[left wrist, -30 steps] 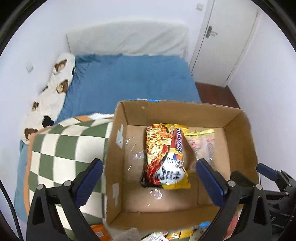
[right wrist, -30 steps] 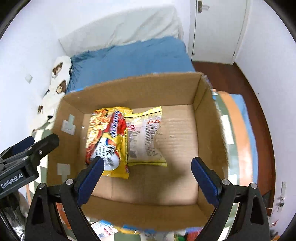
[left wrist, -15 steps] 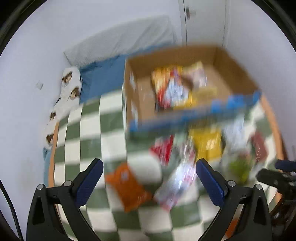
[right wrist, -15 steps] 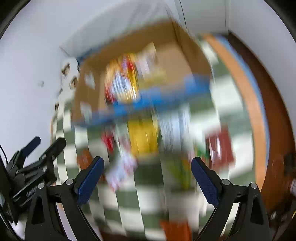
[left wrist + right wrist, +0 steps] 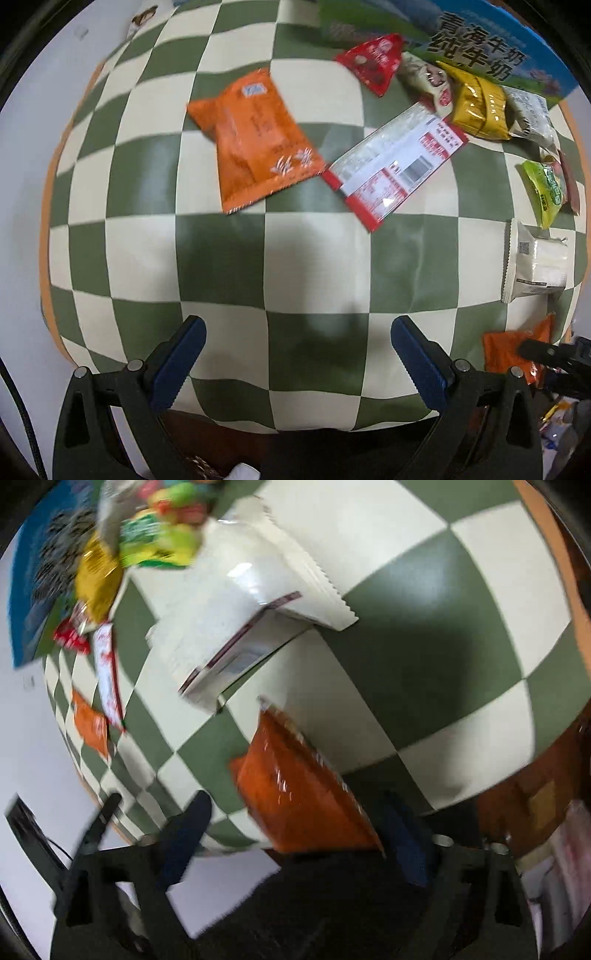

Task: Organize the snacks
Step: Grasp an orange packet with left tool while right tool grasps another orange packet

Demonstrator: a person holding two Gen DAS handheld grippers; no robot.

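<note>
We saw the left gripper [image 5: 298, 354] as two matte black plastic arms with triangular cut-outs, each tipped with a ribbed blue pad [image 5: 177, 363] and fixed by silvery round screws; a thin black cable ran down the lower left edge of the frame. The right gripper [image 5: 295, 834] had the same black arms, its pads [image 5: 186, 834] darker navy and blurred, with pale screw heads at lower right

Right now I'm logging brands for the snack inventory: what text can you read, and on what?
"青海牛奶 纯牛奶": on the blue box side.
Orange packet: white characters, too blurred to read.
Red-and-white wrapper: barcode and fine print, too small.
White packet: QR code and small print, unreadable.
Right wrist view: all print is motion-blurred.
</note>
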